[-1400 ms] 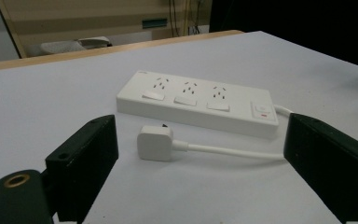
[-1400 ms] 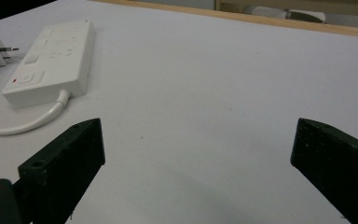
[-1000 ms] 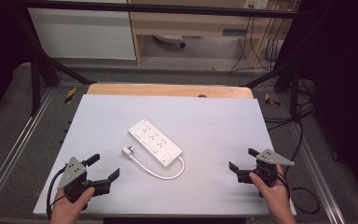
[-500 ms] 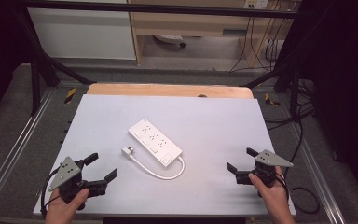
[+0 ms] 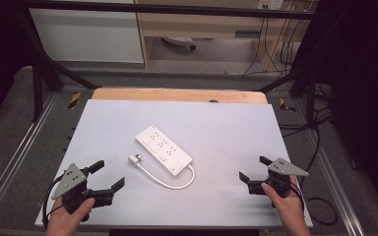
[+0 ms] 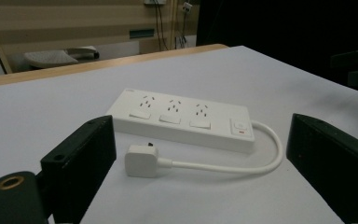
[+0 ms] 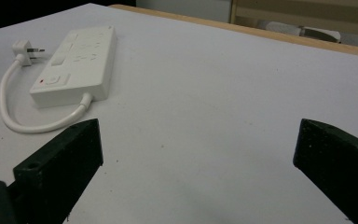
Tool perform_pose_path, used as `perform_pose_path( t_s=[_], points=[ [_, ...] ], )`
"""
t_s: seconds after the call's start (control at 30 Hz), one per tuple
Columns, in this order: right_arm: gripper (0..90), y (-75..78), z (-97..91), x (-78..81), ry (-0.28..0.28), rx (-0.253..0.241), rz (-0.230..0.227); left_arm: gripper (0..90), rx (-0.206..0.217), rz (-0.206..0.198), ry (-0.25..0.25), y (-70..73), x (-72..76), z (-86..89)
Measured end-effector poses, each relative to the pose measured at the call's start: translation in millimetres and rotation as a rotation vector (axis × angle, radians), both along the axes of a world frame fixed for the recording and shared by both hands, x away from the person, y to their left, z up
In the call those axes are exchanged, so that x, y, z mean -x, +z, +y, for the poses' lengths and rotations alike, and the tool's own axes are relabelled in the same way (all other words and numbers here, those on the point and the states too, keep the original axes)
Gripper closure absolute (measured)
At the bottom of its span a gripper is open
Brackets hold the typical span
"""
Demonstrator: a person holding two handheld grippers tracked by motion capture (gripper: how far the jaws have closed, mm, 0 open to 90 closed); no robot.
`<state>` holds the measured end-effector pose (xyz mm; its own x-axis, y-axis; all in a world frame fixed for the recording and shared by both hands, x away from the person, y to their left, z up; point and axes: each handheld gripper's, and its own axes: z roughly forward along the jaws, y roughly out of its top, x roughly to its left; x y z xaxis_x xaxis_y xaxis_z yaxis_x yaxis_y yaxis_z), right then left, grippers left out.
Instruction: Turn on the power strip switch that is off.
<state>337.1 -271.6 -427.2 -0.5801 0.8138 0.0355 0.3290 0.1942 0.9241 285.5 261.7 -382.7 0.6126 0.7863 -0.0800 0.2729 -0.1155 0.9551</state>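
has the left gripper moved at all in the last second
Yes. In the high view the left gripper has drawn back toward the person and the table's near edge, away from the power strip, which lies where it was.

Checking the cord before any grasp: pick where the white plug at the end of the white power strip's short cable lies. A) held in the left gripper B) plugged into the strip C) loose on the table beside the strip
C: the white plug lies on the table beside the white power strip, both grippers apart from it.
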Motion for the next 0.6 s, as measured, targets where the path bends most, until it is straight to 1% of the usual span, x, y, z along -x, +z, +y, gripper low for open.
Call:
perform_pose_path(
  t_s=[0.1,0.27,0.43,0.6],
  points=[
    [1.8,0.0,0.3,0.3,0.000,0.000,-0.002,8.2,-0.010,0.007,-0.002,2.1,-1.5,-2.2],
    [1.8,-0.6,0.4,0.0,-0.002,0.001,0.003,8.2,-0.014,0.016,-0.006,6.4,-3.1,-7.4],
    [1.8,-1.0,1.1,0.1,0.001,0.000,0.006,8.2,-0.009,0.014,-0.020,11.9,-3.0,-12.2],
    [1.8,-1.2,1.4,0.0,0.002,-0.005,0.008,8.2,-0.019,0.007,-0.025,19.8,-5.1,-16.6]
  ],
)
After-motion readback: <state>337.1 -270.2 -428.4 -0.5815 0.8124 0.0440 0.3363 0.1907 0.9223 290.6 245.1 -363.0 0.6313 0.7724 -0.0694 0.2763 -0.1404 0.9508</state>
